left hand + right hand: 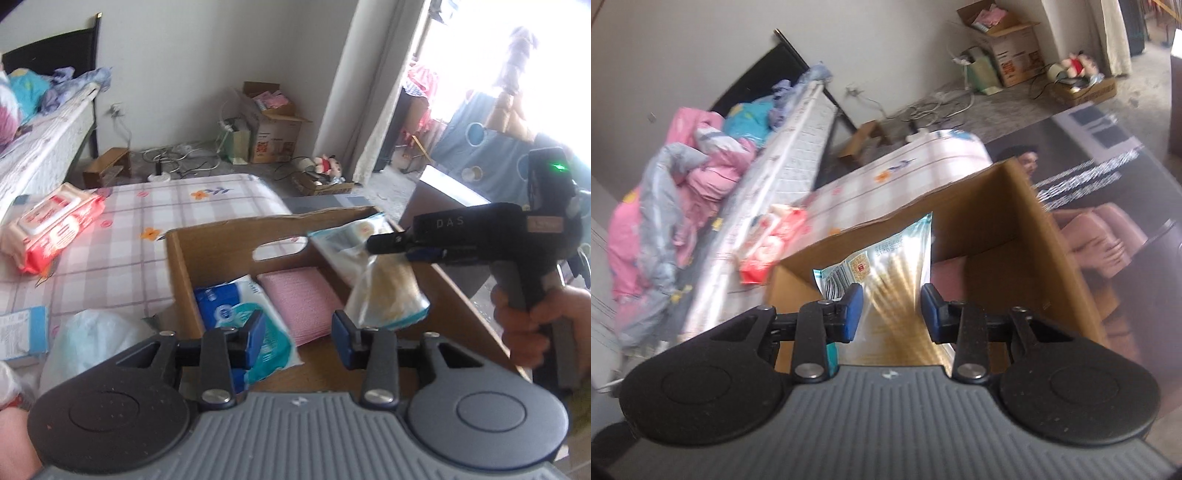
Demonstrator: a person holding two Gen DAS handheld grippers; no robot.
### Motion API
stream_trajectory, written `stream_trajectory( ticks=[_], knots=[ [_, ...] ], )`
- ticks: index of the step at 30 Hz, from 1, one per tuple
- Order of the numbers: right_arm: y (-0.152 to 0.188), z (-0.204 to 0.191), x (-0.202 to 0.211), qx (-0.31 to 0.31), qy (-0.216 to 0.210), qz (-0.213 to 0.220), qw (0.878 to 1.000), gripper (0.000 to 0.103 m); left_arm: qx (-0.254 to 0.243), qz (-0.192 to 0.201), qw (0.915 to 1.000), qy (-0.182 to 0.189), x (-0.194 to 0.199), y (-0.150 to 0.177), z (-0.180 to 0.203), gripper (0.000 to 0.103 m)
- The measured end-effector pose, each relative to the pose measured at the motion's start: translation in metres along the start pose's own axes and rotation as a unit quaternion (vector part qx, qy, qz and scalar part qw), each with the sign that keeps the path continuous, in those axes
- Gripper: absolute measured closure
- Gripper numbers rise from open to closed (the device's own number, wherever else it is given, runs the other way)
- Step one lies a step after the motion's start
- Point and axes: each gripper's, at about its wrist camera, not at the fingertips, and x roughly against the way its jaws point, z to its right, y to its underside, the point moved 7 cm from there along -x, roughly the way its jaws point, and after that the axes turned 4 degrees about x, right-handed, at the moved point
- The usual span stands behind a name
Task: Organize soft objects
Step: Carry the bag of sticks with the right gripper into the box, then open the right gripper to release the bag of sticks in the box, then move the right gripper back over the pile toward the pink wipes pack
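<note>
The right gripper (pixel 891 314) is pinching a clear packet (pixel 886 280) over the box (pixel 236 229) while the left gripper (pixel 300 336) is hanging unclenched and empty, so a loose pinch is risking the packet slipping outside the box wall.

Your cardboard box (pixel 236 236) sits on the low table (pixel 147 206), right of the wipes pack (pixel 55 225). Inside it, a tissue pack (pixel 240 306) lies left of a folded cloth (pixel 299 295). The cotton-swab bag (pixel 388 291) hangs above the box's right side (between the pads of your right gripper (pixel 891 314)). Behind the table, a carton (pixel 273 125) stands against the wall.
</note>
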Motion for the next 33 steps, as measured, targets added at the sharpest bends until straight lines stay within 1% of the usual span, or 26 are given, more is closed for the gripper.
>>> stream_trajectory(
  ticks=[3, 5, 8, 10, 12, 15, 19, 21, 23, 24, 25, 26, 27, 29, 33],
  knots=[
    [-0.01, 0.009, -0.021, 0.045, 0.044, -0.006, 0.998, 0.068, 0.015, 0.006, 0.9996, -0.022, 0.014, 0.001, -0.02, 0.06],
    [-0.012, 0.015, -0.036, 0.077, 0.08, -0.01, 0.994, 0.065, 0.026, 0.007, 0.9991, -0.032, 0.024, 0.003, -0.028, 0.059],
    [-0.018, 0.02, -0.051, 0.113, 0.127, -0.008, 0.985, 0.063, 0.032, 0.01, 0.9986, -0.041, 0.037, 0.008, -0.038, 0.058],
    [-0.019, 0.022, -0.055, 0.131, 0.144, -0.001, 0.981, 0.062, 0.03, 0.015, 0.9983, -0.047, 0.046, 0.01, -0.04, 0.057],
    [-0.018, 0.021, -0.051, 0.136, 0.15, 0.005, 0.979, 0.062, 0.03, 0.021, 0.998, -0.051, 0.053, 0.01, -0.042, 0.057],
    [-0.016, 0.018, -0.041, 0.125, 0.141, 0.011, 0.982, 0.062, 0.027, 0.033, 0.9977, -0.053, 0.068, 0.013, -0.044, 0.053],
    [-0.009, 0.008, -0.026, 0.109, 0.127, 0.013, 0.986, 0.062, 0.018, 0.052, 0.9964, -0.065, 0.089, 0.017, -0.05, 0.041],
    [-0.004, 0.001, -0.018, 0.097, 0.113, 0.012, 0.989, 0.062, 0.015, 0.059, 0.9954, -0.074, 0.1, 0.022, -0.056, 0.037],
    [0.004, -0.012, -0.006, 0.085, 0.093, 0.011, 0.992, 0.062, 0.014, 0.065, 0.9946, -0.08, 0.112, 0.029, -0.064, 0.024],
    [0.008, -0.018, 0.0, 0.081, 0.084, 0.012, 0.993, 0.062, 0.016, 0.068, 0.9938, -0.087, 0.119, 0.034, -0.07, 0.021],
    [0.014, -0.027, 0.006, 0.08, 0.074, 0.013, 0.994, 0.058, 0.019, 0.071, 0.9929, -0.094, 0.125, 0.038, -0.077, 0.017],
    [0.02, -0.036, 0.013, 0.08, 0.063, 0.014, 0.995, 0.054, 0.023, 0.073, 0.9919, -0.102, 0.132, 0.044, -0.084, 0.015],
    [0.026, -0.045, 0.019, 0.08, 0.053, 0.015, 0.995, 0.052, 0.027, 0.073, 0.9909, -0.11, 0.138, 0.049, -0.091, 0.015],
    [0.04, -0.066, 0.032, 0.084, 0.032, 0.022, 0.996, 0.044, 0.035, 0.069, 0.9895, -0.122, 0.147, 0.06, -0.104, 0.01],
    [0.063, -0.105, 0.052, 0.084, -0.008, 0.029, 0.996, 0.041, 0.064, 0.071, 0.9851, -0.143, 0.17, 0.082, -0.133, 0.007]
  ],
)
